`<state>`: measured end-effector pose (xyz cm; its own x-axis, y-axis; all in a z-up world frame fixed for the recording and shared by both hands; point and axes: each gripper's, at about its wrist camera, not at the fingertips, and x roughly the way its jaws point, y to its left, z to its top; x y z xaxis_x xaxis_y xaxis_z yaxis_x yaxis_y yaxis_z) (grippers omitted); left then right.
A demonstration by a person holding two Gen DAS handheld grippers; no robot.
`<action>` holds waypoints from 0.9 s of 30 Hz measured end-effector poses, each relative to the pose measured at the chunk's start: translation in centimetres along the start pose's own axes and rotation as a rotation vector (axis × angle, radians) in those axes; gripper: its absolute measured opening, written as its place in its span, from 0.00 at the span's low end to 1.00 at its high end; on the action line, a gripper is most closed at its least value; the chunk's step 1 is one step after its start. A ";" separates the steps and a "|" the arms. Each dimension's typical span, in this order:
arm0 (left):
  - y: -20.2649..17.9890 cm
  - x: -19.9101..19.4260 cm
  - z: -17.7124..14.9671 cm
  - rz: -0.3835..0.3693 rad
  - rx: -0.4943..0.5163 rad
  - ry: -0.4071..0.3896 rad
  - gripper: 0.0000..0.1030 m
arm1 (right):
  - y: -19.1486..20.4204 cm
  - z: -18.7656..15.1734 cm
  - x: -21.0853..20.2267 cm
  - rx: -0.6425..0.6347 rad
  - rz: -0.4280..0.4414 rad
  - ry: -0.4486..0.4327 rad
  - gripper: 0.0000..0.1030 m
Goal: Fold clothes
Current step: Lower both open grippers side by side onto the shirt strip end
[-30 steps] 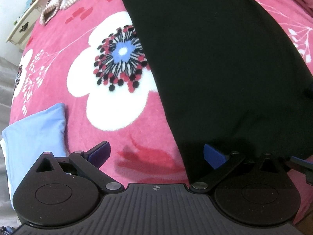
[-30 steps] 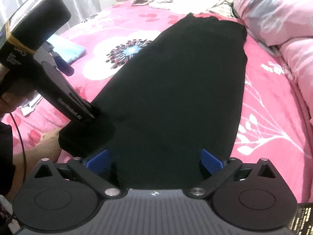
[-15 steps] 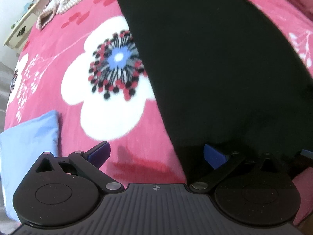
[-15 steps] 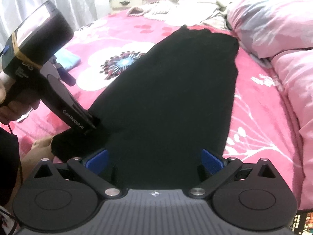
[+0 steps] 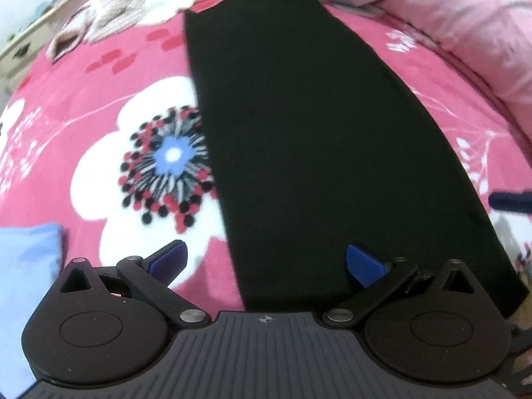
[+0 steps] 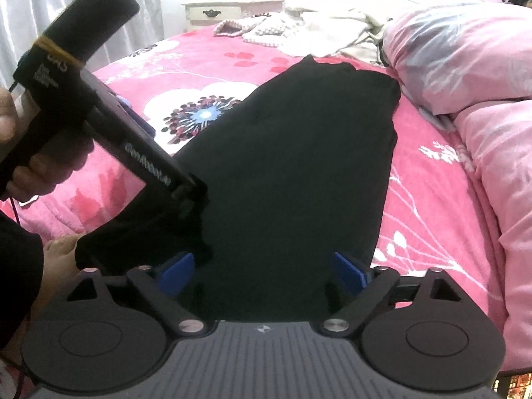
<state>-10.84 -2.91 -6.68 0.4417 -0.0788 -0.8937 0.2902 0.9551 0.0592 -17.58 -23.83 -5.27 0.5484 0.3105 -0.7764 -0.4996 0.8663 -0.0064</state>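
A long black garment [image 5: 319, 146] lies flat on a bed's pink floral blanket [image 5: 109, 76], running lengthwise away from both grippers toward the pillows. The left gripper [image 5: 266, 262] hangs over the garment's near left edge with its blue-padded fingers [image 5: 168, 261] spread wide: the left pad sits over the blanket's white flower, the right pad over the black cloth, and neither presses on anything that can be seen. A folded light blue cloth [image 5: 28, 286] lies just left of that gripper, on the blanket. The right gripper [image 6: 264, 271] stands over the garment's near end, its jaws wide apart but having just been closing; black cloth lies between the pads, though whether they touch it cannot be told. In the right wrist view, a person's hand [image 6: 30, 166] holds the left gripper's handle, ahead and to the left, its tip down on a raised fold of the black cloth. Beyond the garment's far end lie a heap of pale checked clothes [image 6: 266, 30] and, to the right, pink pillows [image 6: 465, 63]. A cream bedside cabinet [image 6: 229, 11] stands past the bed.
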 end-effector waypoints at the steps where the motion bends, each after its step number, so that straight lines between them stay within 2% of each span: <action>1: 0.1 -0.1 0.0 0.013 -0.012 0.000 1.00 | -0.1 0.0 0.0 0.003 -0.001 0.000 0.86; 5: -0.2 -1.0 0.0 0.062 -0.019 -0.019 1.00 | -0.2 -0.1 -0.3 0.013 -0.006 -0.007 0.83; 11: -1.3 -2.2 0.0 0.103 0.021 -0.094 1.00 | -0.4 -0.1 -0.1 0.011 -0.026 -0.008 0.77; 16: -1.4 -1.3 0.2 0.073 0.027 -0.061 1.00 | -0.7 -0.1 0.0 0.022 -0.041 -0.009 0.72; 21: -0.8 -0.6 0.7 -0.003 0.011 -0.013 1.00 | -1.0 -0.2 0.2 0.050 -0.050 0.000 0.64; 27: -1.3 -0.7 0.3 0.003 0.045 -0.016 1.00 | -1.4 -0.3 0.0 0.068 -0.053 -0.001 0.61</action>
<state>-11.23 -4.19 -6.01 0.4560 -0.0812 -0.8863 0.3266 0.9416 0.0817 -17.04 -25.09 -5.46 0.5738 0.2642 -0.7752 -0.4229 0.9062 -0.0042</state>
